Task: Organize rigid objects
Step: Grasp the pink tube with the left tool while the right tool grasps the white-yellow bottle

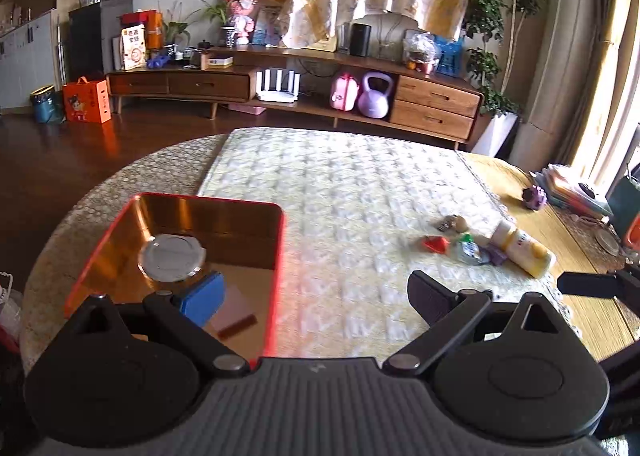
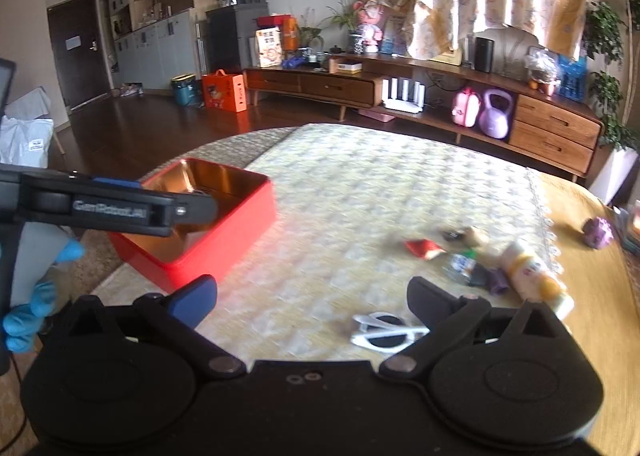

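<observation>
Left to right: we are seeing the red box [image 1: 120, 240] sitting at the left of the quilted mat [image 1: 360, 184]. Only the left wrist view is showing inside it: a round silver lid [image 1: 170, 258] and a flat pinkish card [image 1: 232, 320]. Left gripper [image 1: 308, 292] is hanging with jaws spread wide, nothing between them. Right gripper [image 2: 312, 302] is likewise released, empty. Only the right wrist view is showing a white-and-black ring piece [image 2: 384, 332] lying near it, plus a blue-gloved hand [image 2: 28, 308]. Farther right, we are seeing the yellow bottle [image 2: 536, 276] lying among small clutter
</observation>
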{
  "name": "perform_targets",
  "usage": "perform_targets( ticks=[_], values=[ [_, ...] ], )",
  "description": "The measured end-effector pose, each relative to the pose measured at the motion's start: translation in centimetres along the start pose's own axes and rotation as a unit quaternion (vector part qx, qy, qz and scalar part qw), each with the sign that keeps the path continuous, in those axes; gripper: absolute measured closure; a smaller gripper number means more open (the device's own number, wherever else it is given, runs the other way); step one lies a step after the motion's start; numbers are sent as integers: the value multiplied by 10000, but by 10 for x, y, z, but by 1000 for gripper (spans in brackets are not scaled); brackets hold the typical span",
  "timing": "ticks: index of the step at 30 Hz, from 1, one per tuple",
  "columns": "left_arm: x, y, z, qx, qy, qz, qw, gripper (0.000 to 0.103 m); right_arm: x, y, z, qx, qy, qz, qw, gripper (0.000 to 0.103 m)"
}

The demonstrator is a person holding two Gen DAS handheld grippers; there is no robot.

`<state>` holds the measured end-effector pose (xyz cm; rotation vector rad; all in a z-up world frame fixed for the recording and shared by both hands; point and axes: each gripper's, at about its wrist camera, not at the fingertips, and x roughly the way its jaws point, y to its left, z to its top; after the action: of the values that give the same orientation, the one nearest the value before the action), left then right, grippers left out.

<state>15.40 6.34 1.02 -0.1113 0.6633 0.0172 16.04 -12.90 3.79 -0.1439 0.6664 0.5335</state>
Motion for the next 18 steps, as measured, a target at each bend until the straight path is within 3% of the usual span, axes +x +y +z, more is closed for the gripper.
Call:
perform_targets(
  ticks=[9, 18],
  values=[
    [9, -64, -29, 342, 209, -455, 9982, 5, -6, -74, -20, 188, 144, -619, 9978, 1],
    [34, -124, -55, 843, 515, -983, 9902, 5, 19, -139, -24, 351, 369, -838, 9952, 1]
  ],
)
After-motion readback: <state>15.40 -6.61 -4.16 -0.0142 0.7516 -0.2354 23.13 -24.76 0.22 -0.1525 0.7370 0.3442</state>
